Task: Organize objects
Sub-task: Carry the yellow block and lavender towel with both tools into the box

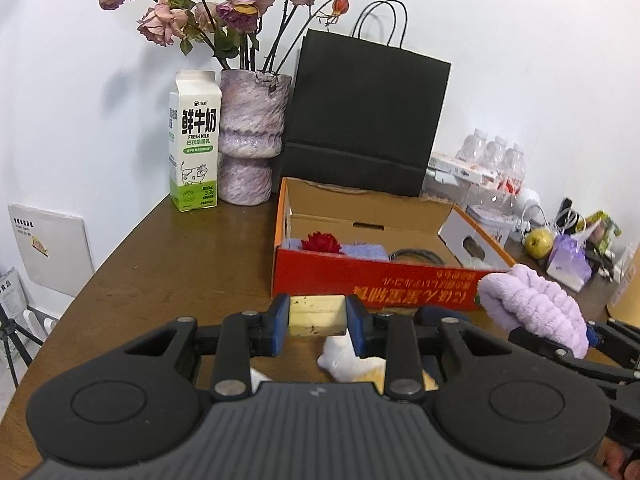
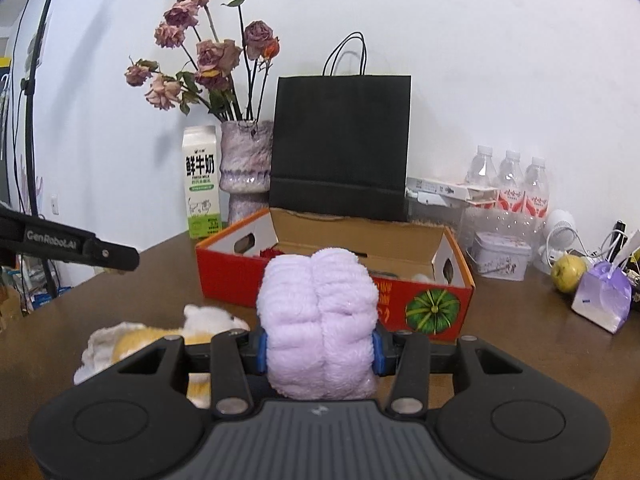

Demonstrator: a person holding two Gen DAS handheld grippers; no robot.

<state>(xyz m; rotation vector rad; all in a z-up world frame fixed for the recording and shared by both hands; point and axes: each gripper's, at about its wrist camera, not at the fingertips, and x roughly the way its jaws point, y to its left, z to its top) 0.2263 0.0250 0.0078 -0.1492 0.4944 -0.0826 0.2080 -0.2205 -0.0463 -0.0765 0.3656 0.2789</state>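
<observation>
Clamped on a pale wooden block point(image 1: 317, 315), the left gripper point(image 1: 317, 318) hangs before the red box point(image 1: 360, 276), and the right gripper point(image 2: 319, 350) squeezes a lilac towel point(image 2: 318, 320) beside it, so both should probably clear the front wall before releasing inside.

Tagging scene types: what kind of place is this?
Probably a home, a cluttered wooden table against a wall: dried roses in a vase, a milk carton, water bottles and a paper bag.

The milk carton point(image 1: 195, 140) reads "FRESH MILK"; a black arm point(image 2: 68, 246) reads "GenRobot.AI".
</observation>
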